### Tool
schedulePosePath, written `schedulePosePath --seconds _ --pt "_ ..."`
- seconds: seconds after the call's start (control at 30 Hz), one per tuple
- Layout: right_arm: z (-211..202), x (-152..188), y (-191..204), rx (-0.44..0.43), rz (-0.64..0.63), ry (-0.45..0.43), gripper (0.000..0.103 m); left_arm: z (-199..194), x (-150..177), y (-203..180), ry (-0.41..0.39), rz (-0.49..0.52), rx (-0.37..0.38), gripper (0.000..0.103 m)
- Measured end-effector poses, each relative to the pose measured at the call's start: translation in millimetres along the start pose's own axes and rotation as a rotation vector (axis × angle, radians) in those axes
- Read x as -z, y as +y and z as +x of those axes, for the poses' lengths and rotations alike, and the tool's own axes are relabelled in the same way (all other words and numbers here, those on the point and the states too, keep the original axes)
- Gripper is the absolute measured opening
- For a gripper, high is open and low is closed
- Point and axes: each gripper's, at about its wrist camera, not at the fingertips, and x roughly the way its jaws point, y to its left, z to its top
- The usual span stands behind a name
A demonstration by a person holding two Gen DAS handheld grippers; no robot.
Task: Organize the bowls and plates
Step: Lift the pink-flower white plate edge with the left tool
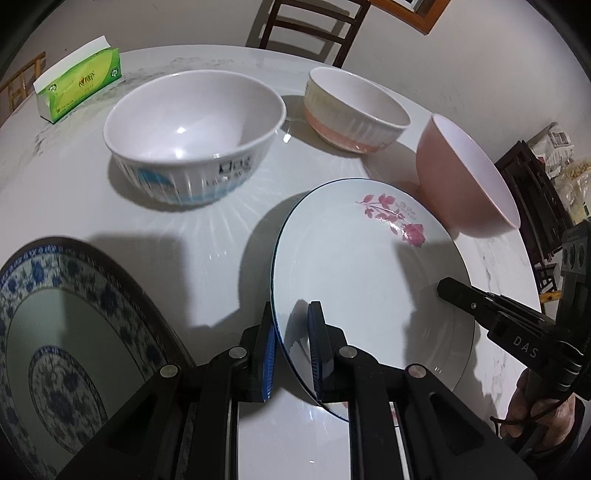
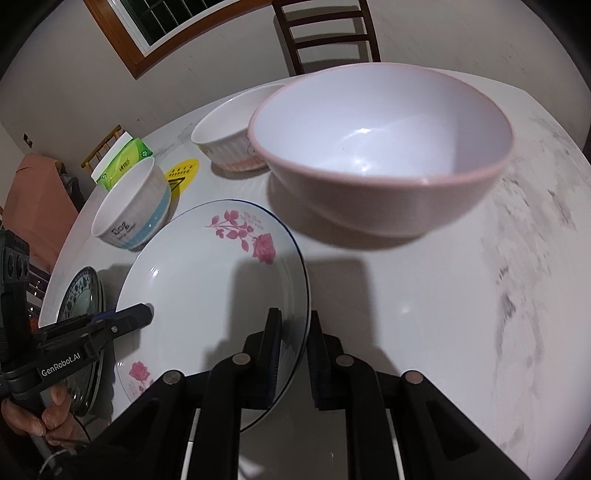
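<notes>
While both tools pinch its rim, rose plate tilts — lifted.

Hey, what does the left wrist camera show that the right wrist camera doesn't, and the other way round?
Only the left wrist view shows the blue patterned plate's whole face; the right wrist view catches just its edge. Only the right wrist view shows a yellow sticker on the table, the window, and the second rose on the rose plate. Both show the rose plate, gripped at its rim by the left gripper and the right gripper, plus the pink bowl, the blue-striped bowl, the ribbed pink bowl and the tissue pack.
</notes>
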Motion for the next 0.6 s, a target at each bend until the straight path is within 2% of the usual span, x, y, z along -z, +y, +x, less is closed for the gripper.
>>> schedulePosePath --seconds 0.33,0.6 --pt "-15 22 -5 0.015 0.019 0.02 0.013 -6 23 -12 0.043 0.036 0.021 0.013" --pt "-20 32 -3 0.022 0.015 0.015 0.013 -8 32 -17 0.038 0.053 0.019 0.013"
